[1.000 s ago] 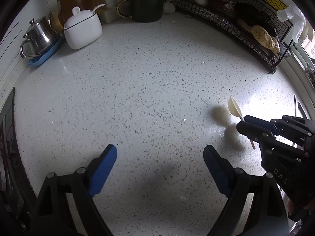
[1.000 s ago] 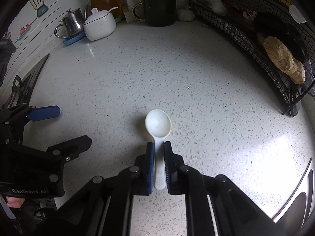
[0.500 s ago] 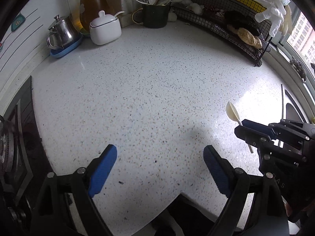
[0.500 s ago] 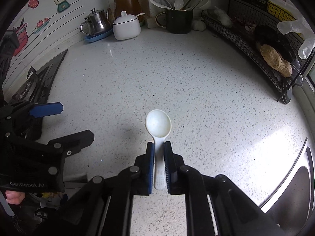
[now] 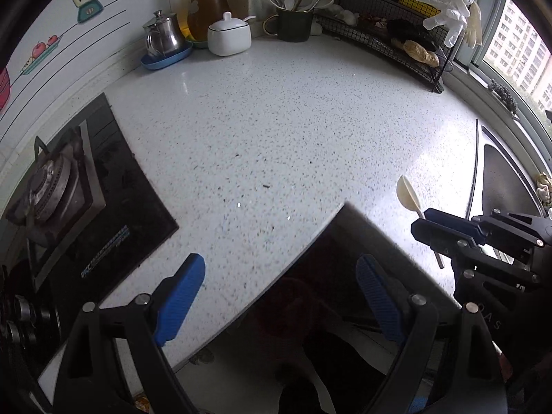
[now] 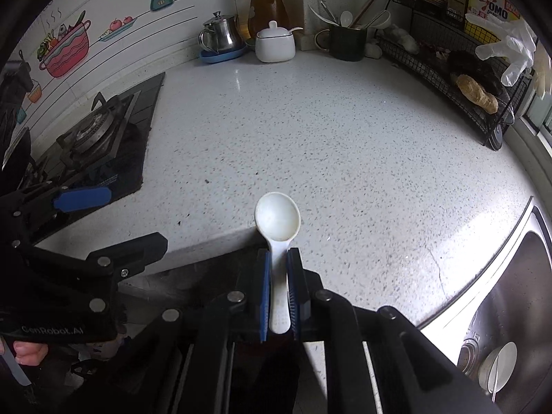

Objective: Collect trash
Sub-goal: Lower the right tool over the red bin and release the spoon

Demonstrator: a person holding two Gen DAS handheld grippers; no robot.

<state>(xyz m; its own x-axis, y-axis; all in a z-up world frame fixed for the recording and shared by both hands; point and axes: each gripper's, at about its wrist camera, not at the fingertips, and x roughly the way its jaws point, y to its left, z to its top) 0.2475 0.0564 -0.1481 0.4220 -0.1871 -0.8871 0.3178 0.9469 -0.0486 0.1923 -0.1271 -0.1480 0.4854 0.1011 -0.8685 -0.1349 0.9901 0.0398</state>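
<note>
Both my claws have pulled back toward the front edge of the countertop [image 6: 345, 158] since a second ago: then only speckled stone lay under them, and now the counter's edge cuts across both views, with the dark floor space below it showing and the gas stove [image 5: 51, 186] come into sight on the left.

My right gripper [image 6: 278, 289] is clenched on the handle of a white plastic spoon [image 6: 278, 217]. The blue pads press the handle from both sides, and the bowl sticks out forward, open side up, lying in view just over the counter's edge. From my left wrist camera the same spoon [image 5: 408, 195] shows at the right, poking up and to the left out of the right gripper [image 5: 445, 231], held clear above the counter.

My left gripper [image 5: 279, 293] is spread wide with nothing between its blue fingers [image 5: 179, 296]; one finger shows over the counter, the other over the dark gap beyond the edge. In the right wrist view it hangs at the left [image 6: 82, 198], in front of the stove, and a bit of my hand [image 6: 29, 350] shows beneath it.

At the back of the counter stand a steel teapot [image 6: 220, 36] on a blue tray, a white lidded pot [image 6: 275, 43] and a dark mug [image 6: 346, 43] full of utensils. A black wire rack [image 6: 459, 72] runs along the right. The steel sink [image 6: 510, 296] lies at the right, with a small white bowl [image 6: 498, 365] in it
</note>
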